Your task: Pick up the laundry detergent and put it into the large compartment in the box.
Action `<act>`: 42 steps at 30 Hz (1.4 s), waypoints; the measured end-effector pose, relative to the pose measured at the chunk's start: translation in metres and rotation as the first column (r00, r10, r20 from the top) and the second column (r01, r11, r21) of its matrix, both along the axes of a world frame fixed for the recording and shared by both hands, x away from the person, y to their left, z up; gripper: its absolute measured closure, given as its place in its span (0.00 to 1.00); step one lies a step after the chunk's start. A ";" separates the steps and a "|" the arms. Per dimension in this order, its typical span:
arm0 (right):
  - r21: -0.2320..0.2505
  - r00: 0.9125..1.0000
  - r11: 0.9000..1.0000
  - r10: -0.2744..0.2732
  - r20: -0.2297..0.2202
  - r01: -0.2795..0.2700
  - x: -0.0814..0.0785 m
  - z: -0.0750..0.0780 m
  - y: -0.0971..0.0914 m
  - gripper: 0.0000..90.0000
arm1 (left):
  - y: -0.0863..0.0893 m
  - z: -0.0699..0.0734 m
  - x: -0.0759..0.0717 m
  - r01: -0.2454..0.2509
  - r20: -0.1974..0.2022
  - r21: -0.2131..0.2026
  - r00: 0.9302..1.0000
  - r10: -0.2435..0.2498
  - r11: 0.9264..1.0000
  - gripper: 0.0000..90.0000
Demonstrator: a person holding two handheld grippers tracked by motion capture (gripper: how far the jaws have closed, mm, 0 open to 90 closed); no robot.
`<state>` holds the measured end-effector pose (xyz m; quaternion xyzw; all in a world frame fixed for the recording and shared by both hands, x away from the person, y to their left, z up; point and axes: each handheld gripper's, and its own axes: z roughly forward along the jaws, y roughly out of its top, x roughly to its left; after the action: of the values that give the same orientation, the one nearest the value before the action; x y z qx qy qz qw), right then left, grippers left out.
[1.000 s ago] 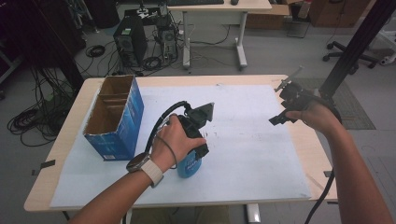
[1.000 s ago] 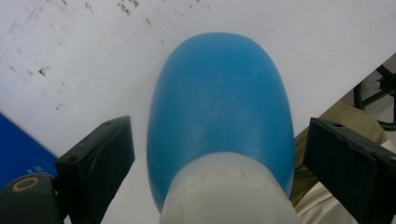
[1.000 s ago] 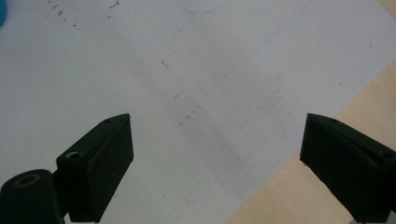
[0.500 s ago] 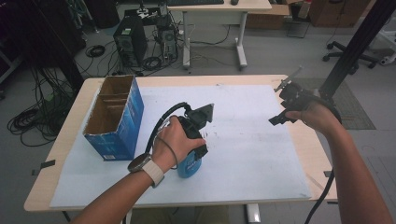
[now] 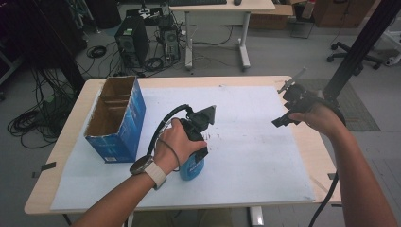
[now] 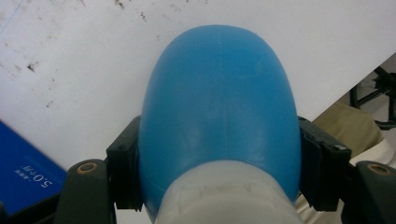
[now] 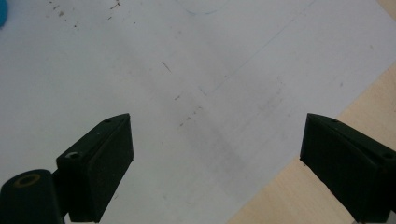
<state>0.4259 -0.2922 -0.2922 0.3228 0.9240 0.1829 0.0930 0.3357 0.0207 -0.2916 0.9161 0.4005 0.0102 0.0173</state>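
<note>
Reaching down over the white sheet, your left gripper (image 6: 219, 186) has just been closing, its pads now pressing the rounded blue plastic bottle (image 6: 219, 116) standing between them; your right gripper (image 7: 215, 172) hovers wide apart.

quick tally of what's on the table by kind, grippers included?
Blue bottle: 1
Blue cardboard box: 1
White sheet: 1
Grippers: 2, the left gripper shut on the bottle, the right gripper open over the sheet
Total: 5
</note>
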 end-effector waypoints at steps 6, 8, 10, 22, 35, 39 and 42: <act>0.002 1.000 1.000 0.000 0.000 0.000 0.000 -0.001 0.000 0.11 | 0.001 0.001 0.000 0.000 0.012 0.004 1.000 0.000 1.000 0.41; 0.002 1.000 1.000 0.000 0.000 0.000 -0.001 -0.001 0.000 0.11 | 0.001 0.001 0.000 0.001 0.015 0.005 1.000 -0.001 1.000 0.41; 0.005 1.000 1.000 -0.002 -0.001 0.002 -0.001 -0.002 -0.001 0.11 | 0.001 0.001 0.000 0.003 0.015 0.005 1.000 -0.003 1.000 0.41; 0.006 1.000 1.000 -0.005 0.001 0.005 -0.001 -0.001 -0.003 0.11 | 0.001 0.002 0.001 0.008 0.008 0.001 1.000 -0.008 1.000 0.41; 0.009 1.000 1.000 -0.009 0.005 0.009 -0.003 0.000 -0.006 0.11 | 0.003 0.012 0.000 -0.004 0.017 -0.003 1.000 0.004 1.000 0.41; 0.008 1.000 1.000 -0.008 0.006 0.008 -0.003 0.001 -0.005 0.11 | 0.005 0.017 0.000 -0.009 0.014 0.007 1.000 0.008 1.000 0.41; 0.008 1.000 1.000 -0.006 0.005 0.006 -0.003 0.001 -0.005 0.11 | 0.008 0.021 0.001 -0.014 0.017 0.009 1.000 0.014 1.000 0.41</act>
<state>0.4225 -0.2969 -0.2913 0.3257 0.9219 0.1872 0.0947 0.3364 0.0288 -0.2706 0.9132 0.4066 0.0196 0.0166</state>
